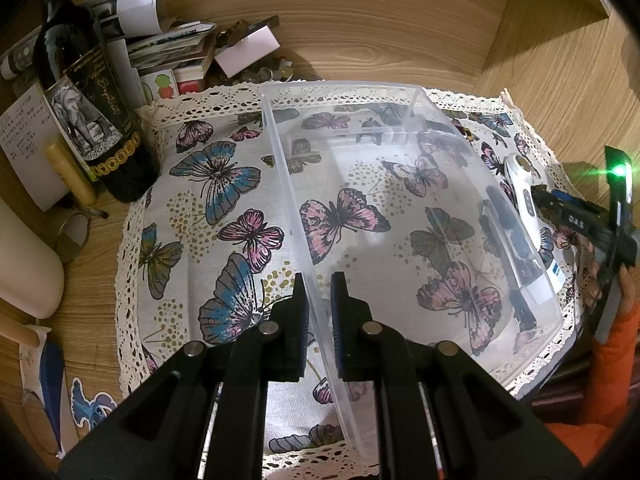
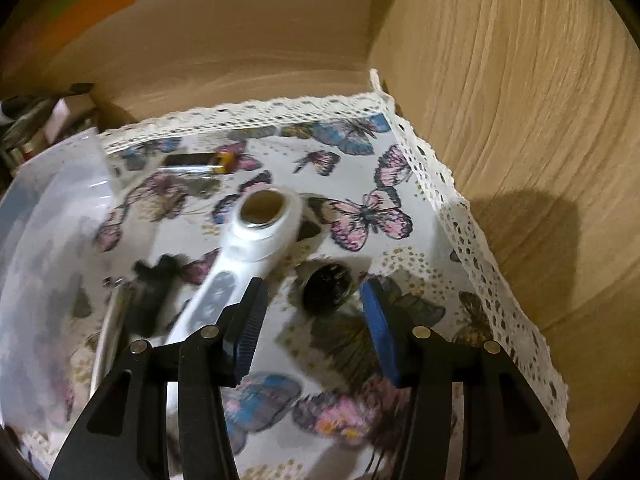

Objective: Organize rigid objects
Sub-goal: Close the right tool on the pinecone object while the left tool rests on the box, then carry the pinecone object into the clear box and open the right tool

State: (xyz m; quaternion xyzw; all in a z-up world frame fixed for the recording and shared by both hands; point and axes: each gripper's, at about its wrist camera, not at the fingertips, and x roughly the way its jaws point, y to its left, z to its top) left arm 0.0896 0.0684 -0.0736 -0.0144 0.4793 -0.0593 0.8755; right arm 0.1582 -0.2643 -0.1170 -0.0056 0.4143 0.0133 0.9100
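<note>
— Grippers first: what is each one doing?

— Left gripper [image 1: 320, 292] is clamped on the near side wall of the clear plastic bin [image 1: 400, 92]; the wall runs straight between its two pads, one pad outside, one inside. The bin sits on the butterfly-print cloth [image 1: 224, 184] with lace edging, stretching away ahead of the fingers and off to their right.

— And the right one?

— Right gripper [image 2: 316, 312] has its jaws apart with nothing pressed between them. Just ahead, in the gap, a small dark round object [image 2: 326, 290] lies on the cloth; it is too blurred to name. The white handheld device [image 2: 256, 240] with a round ringed head lies just past the left finger, its handle running back under that fingertip; whether they touch I cannot tell.

— Anything else close by?

— Farther ahead of the right gripper, a small black-and-yellow item [image 2: 200, 162]. To its left, the bin's wall, with dark shapes and a metal rod [image 2: 110, 332] beside it. From the left wrist view, a dark wine bottle [image 1: 88, 112] stands off the cloth, ahead and to the left, next to stacked papers [image 1: 160, 40].
</note>
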